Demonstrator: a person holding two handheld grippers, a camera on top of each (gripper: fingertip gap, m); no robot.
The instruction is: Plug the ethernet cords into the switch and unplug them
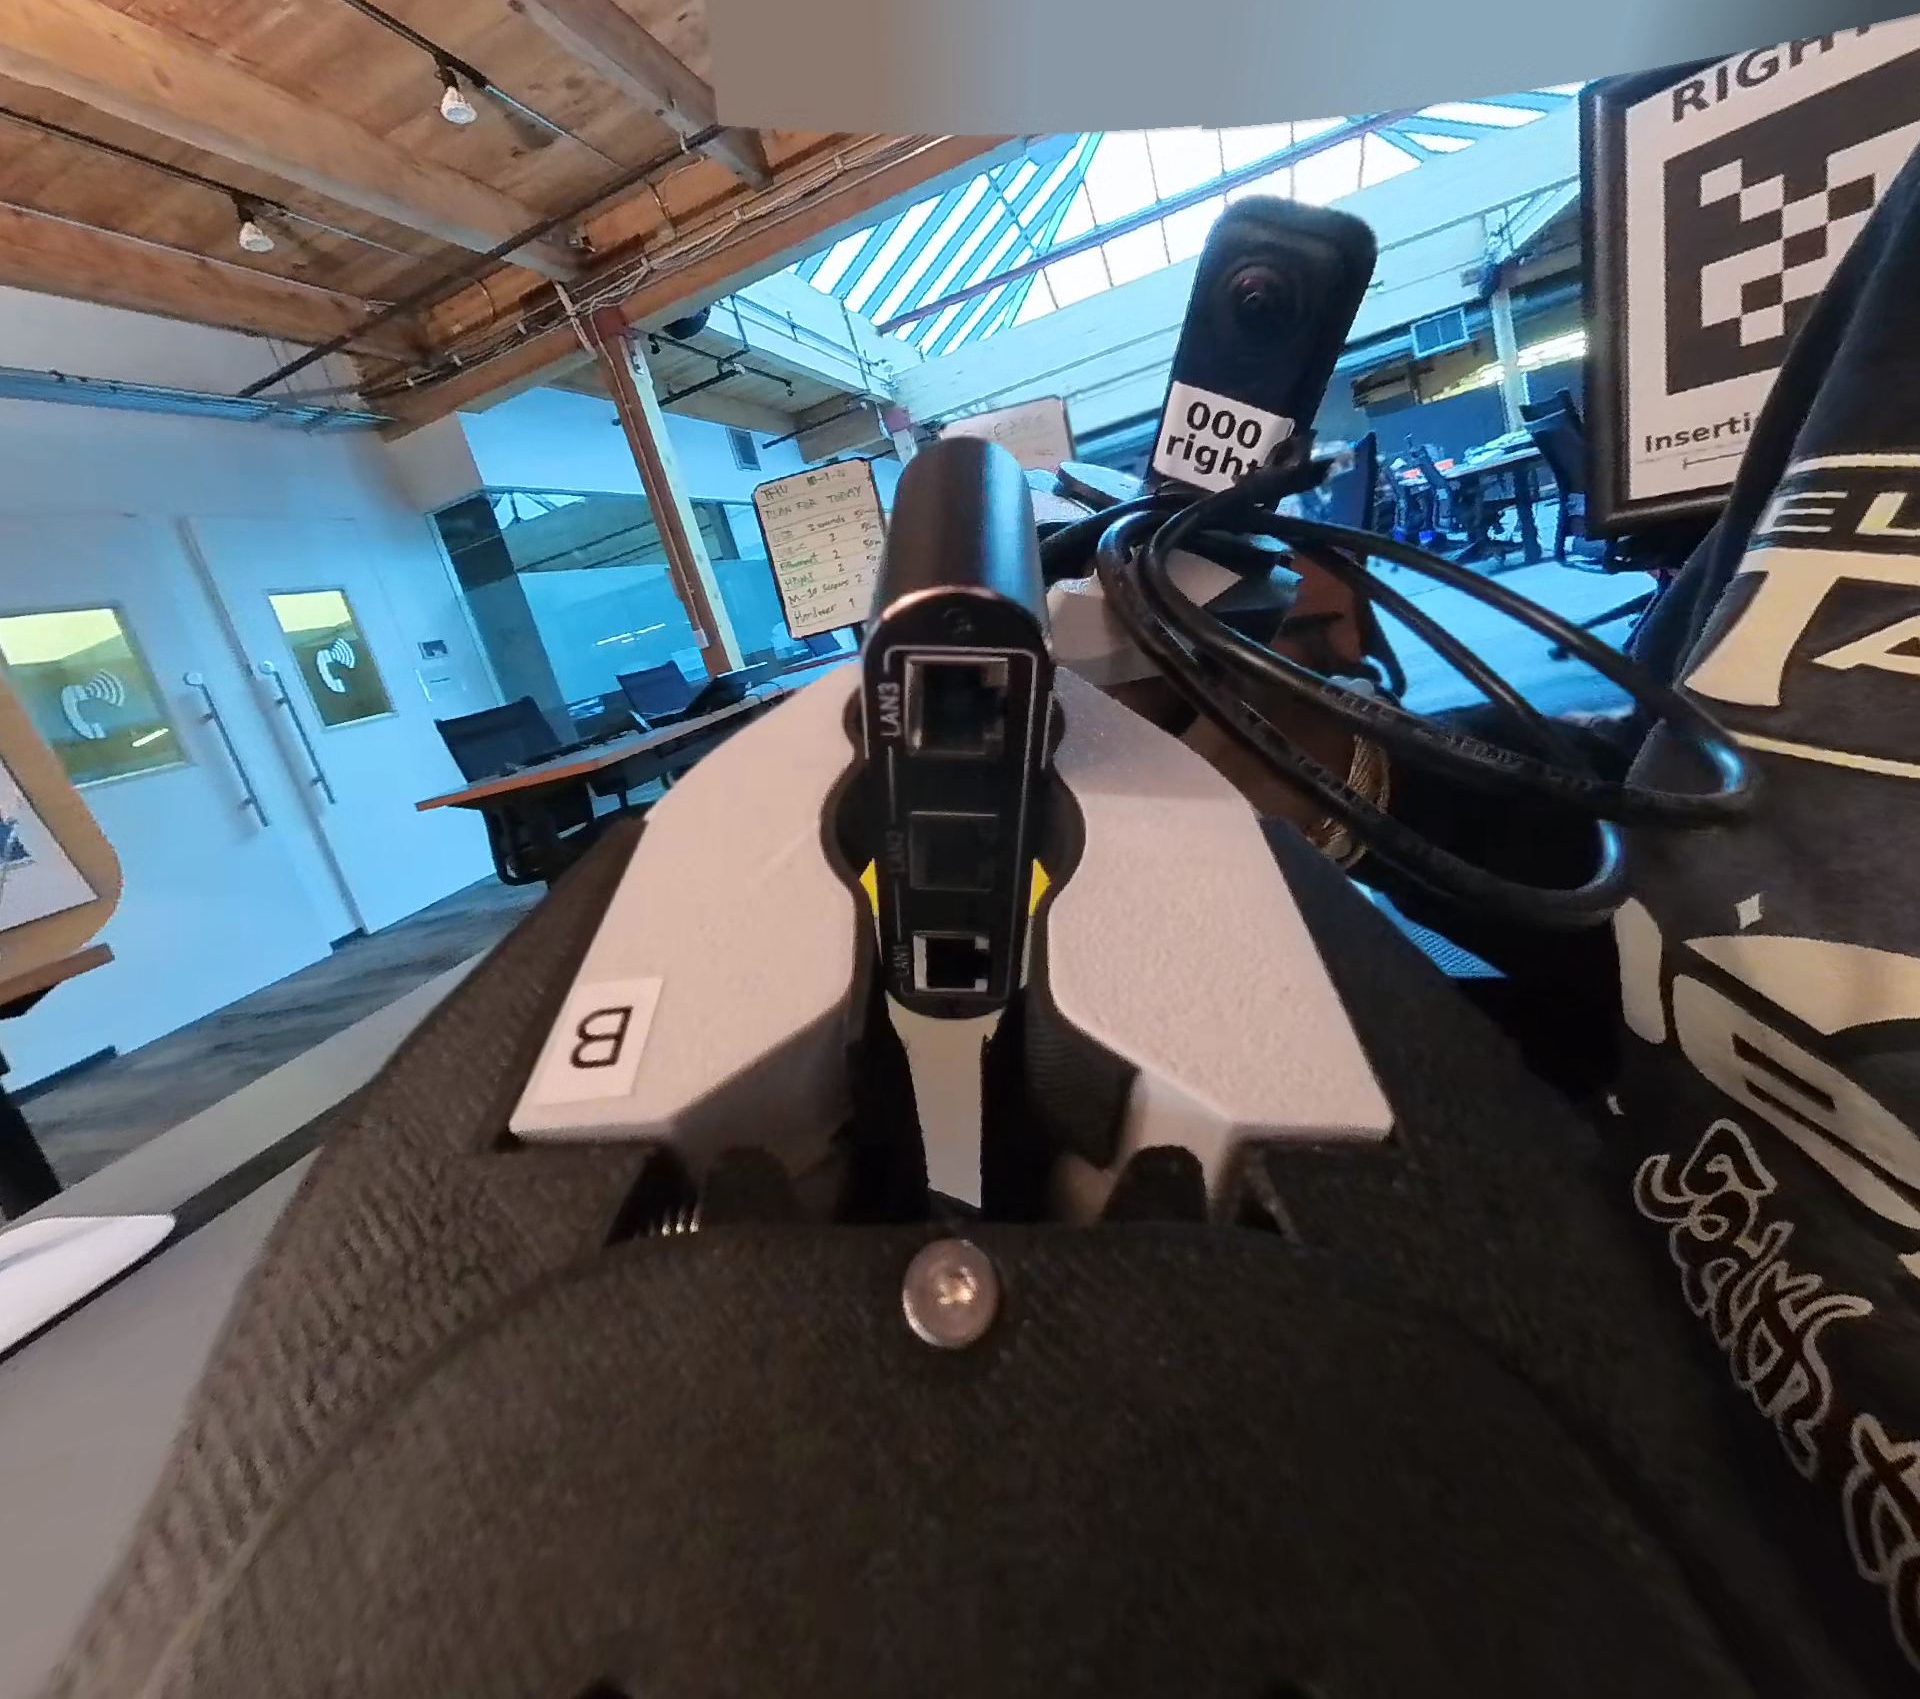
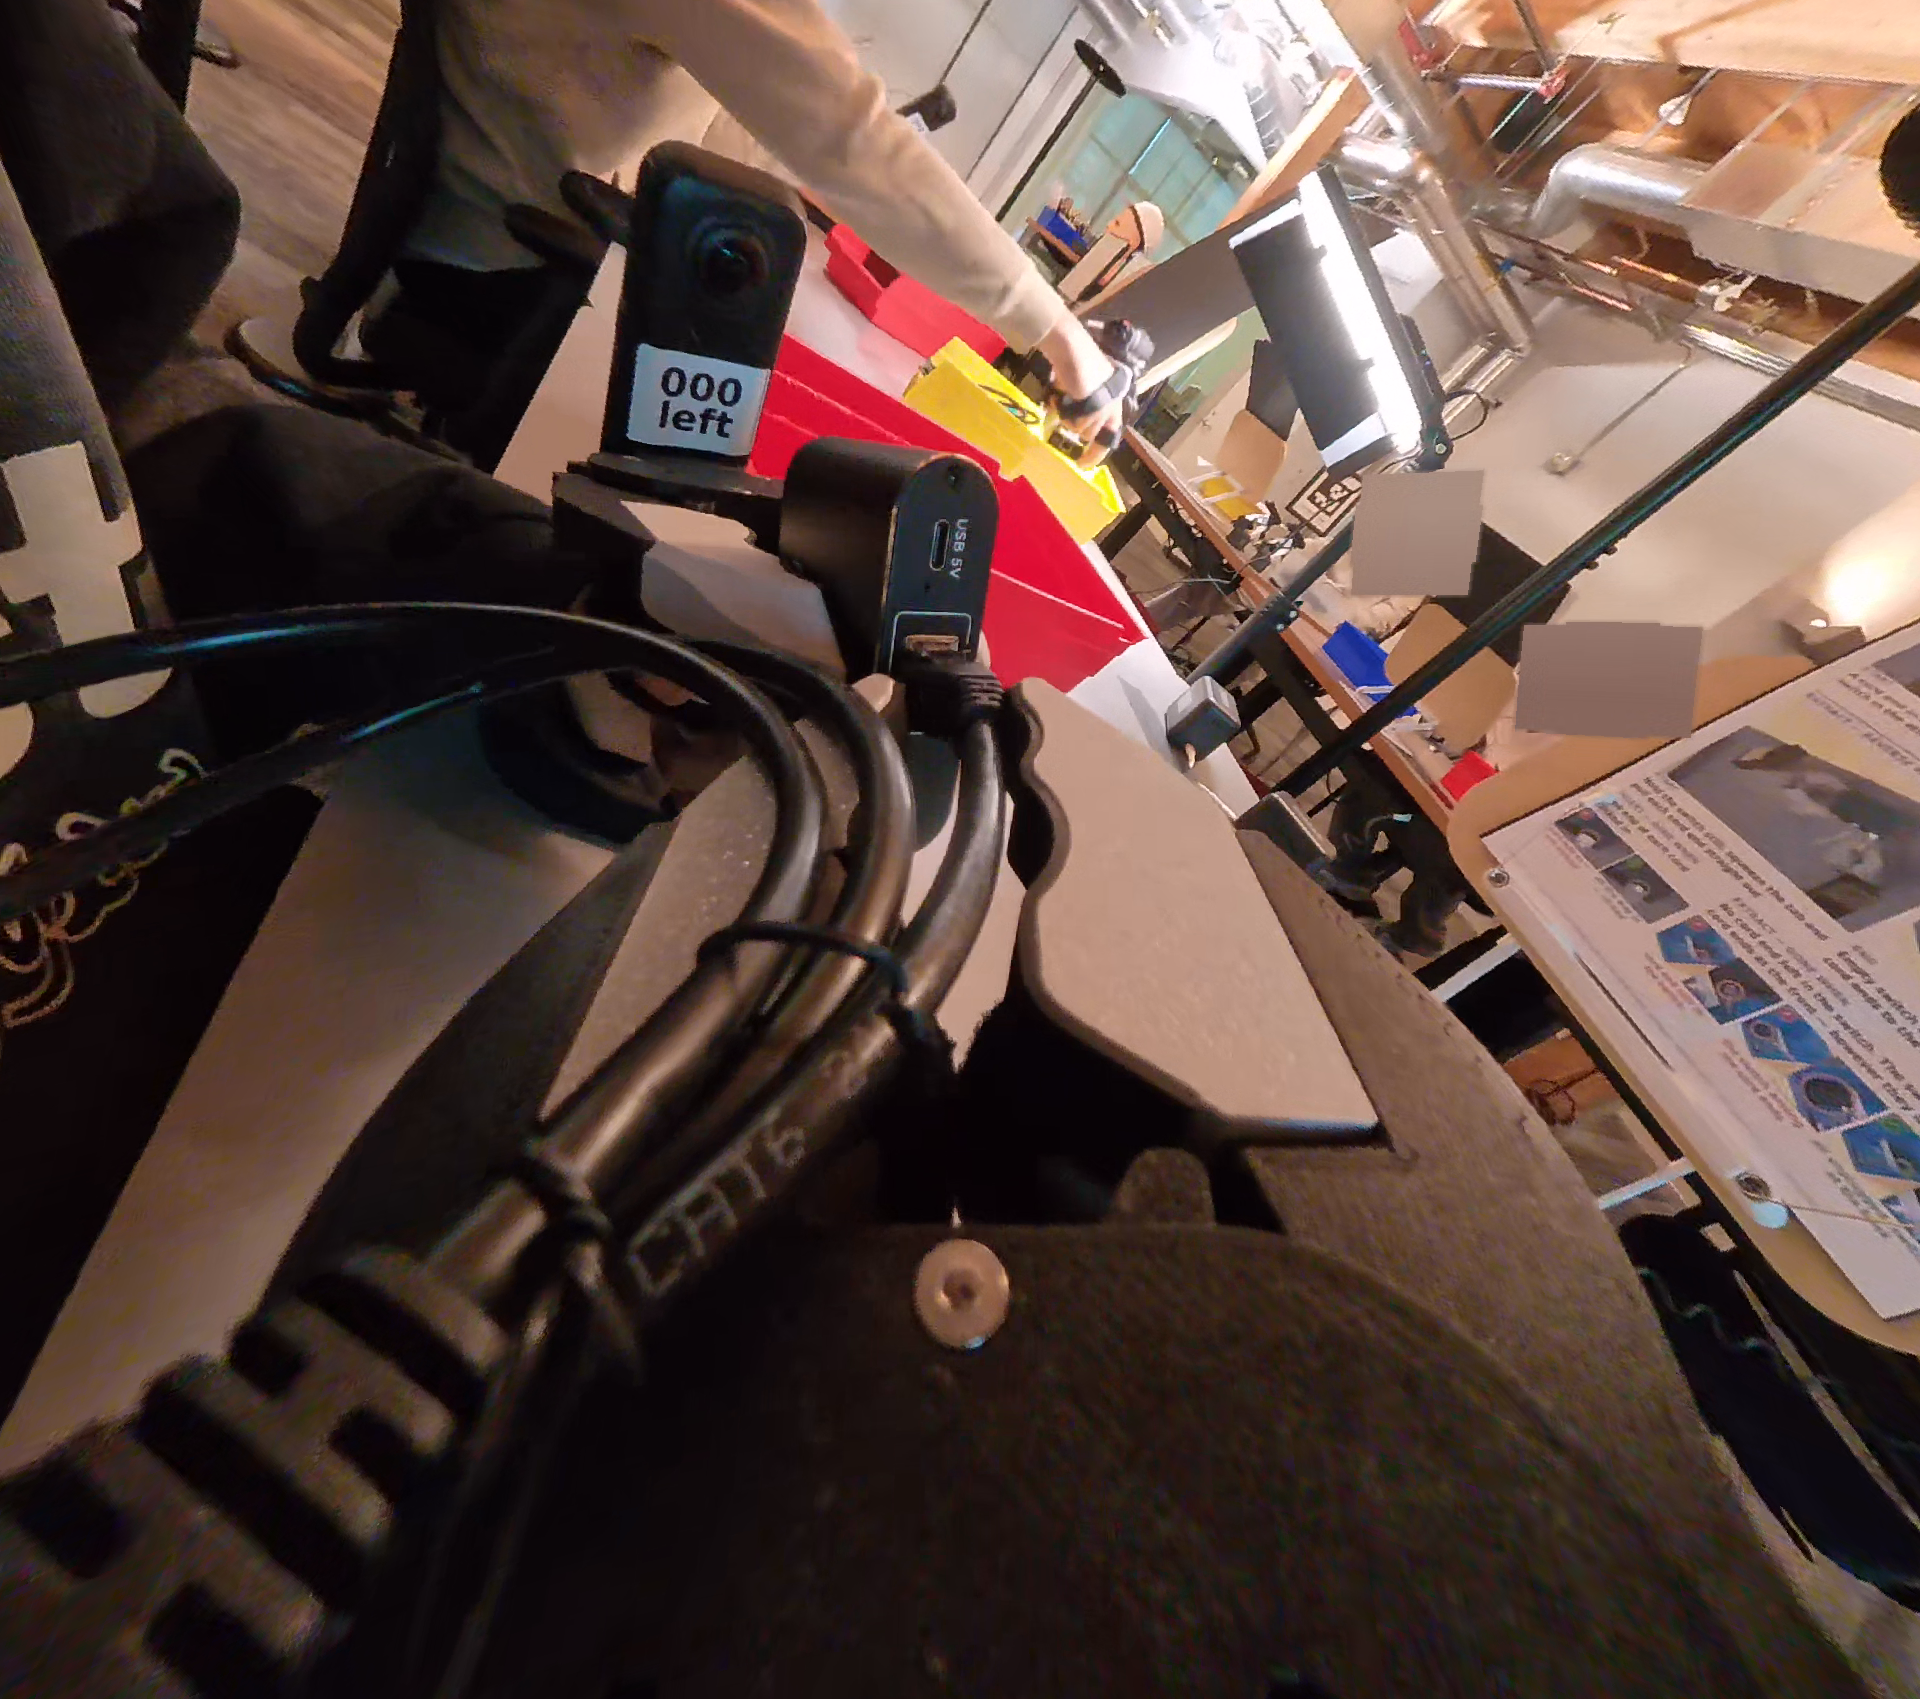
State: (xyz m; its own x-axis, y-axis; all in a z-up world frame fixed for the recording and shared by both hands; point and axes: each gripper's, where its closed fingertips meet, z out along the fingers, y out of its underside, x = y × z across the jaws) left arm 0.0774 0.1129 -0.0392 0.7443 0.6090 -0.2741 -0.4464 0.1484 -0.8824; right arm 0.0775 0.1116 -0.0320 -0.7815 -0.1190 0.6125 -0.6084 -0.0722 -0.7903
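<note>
With my left tongs (image 1: pixel 951 880) clamped on the switch (image 1: pixel 958 776) & right tongs (image 2: pixel 935 828) clamped on the cord bundle (image 2: pixel 831 901), plug (image 2: pixel 951 688) looks seated, so next I'd squeeze its tab & pull straight out.

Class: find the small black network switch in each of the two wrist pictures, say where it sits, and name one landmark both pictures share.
Left wrist view: the switch stands at centre, clamped between the left gripper, three empty ports facing the camera.
Right wrist view: the switch is above centre, its other end showing, a plug in its lower port.
Shared landmark: the coiled black cable held in the right gripper.
</note>
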